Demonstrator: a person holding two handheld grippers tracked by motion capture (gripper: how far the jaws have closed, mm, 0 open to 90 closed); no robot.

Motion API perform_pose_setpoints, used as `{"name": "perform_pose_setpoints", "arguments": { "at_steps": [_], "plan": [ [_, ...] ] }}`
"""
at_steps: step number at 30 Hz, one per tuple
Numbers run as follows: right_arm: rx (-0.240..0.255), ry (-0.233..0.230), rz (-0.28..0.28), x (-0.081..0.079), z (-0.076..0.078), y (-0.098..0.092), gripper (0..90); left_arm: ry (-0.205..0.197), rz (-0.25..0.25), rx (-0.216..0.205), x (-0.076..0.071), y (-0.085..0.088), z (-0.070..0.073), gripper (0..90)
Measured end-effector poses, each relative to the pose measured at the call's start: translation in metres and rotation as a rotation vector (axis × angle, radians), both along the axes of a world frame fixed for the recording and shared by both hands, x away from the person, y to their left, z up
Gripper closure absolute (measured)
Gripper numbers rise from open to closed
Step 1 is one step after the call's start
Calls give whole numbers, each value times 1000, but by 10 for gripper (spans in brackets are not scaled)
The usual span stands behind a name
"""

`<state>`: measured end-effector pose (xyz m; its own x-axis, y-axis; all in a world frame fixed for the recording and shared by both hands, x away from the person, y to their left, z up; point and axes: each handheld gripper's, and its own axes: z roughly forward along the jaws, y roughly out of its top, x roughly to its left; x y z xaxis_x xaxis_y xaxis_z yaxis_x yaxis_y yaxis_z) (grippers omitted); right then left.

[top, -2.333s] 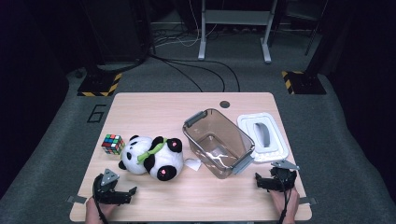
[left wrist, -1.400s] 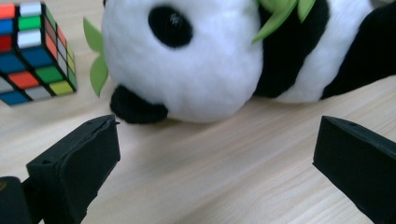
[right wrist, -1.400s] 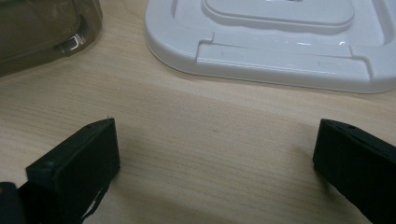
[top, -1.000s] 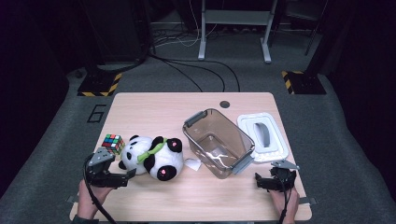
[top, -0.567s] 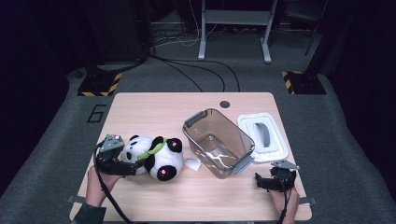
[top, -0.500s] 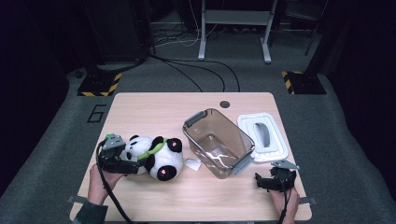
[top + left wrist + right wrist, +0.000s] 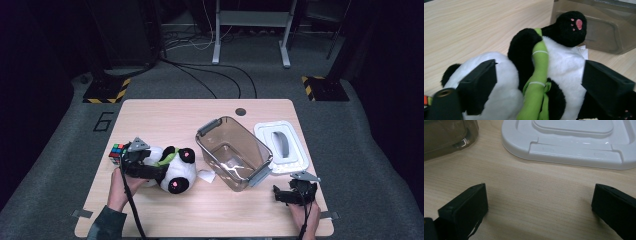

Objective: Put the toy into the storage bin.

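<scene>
From above, the table (image 7: 165,112) has one toy panda (image 7: 172,167), one colour cube (image 7: 116,151), one clear box (image 7: 232,152) and one white lid (image 7: 282,147). The left gripper (image 7: 150,170) is on the panda; the right gripper (image 7: 285,194) sits low near the lid.

In the left gripper view, two jaws stand wide, one on each side of the panda (image 7: 564,62), with its green stick (image 7: 537,75) between them.

In the right gripper view, two jaws stand wide over bare wood, holding nothing. The lid (image 7: 574,147) lies just ahead.
</scene>
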<state>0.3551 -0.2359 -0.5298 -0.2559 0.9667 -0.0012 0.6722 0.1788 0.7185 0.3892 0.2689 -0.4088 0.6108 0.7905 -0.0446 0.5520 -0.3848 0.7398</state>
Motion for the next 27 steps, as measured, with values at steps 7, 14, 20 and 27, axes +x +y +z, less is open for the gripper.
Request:
{"name": "perform_pose_setpoints", "arguments": {
  "at_steps": [7,14,20,27],
  "plan": [
    [0,-1,1,0,0,0,1,32,-5,34,11,-10,-5,368],
    [0,-1,1,0,0,0,1,74,-13,19,15,-12,-15,548],
    [-1,-2,1,0,0,0,4,82,-28,-12,12,-10,-25,674],
    [0,-3,-1,0,0,0,6,32,-33,-46,0,-4,-28,755]
  ]
}}
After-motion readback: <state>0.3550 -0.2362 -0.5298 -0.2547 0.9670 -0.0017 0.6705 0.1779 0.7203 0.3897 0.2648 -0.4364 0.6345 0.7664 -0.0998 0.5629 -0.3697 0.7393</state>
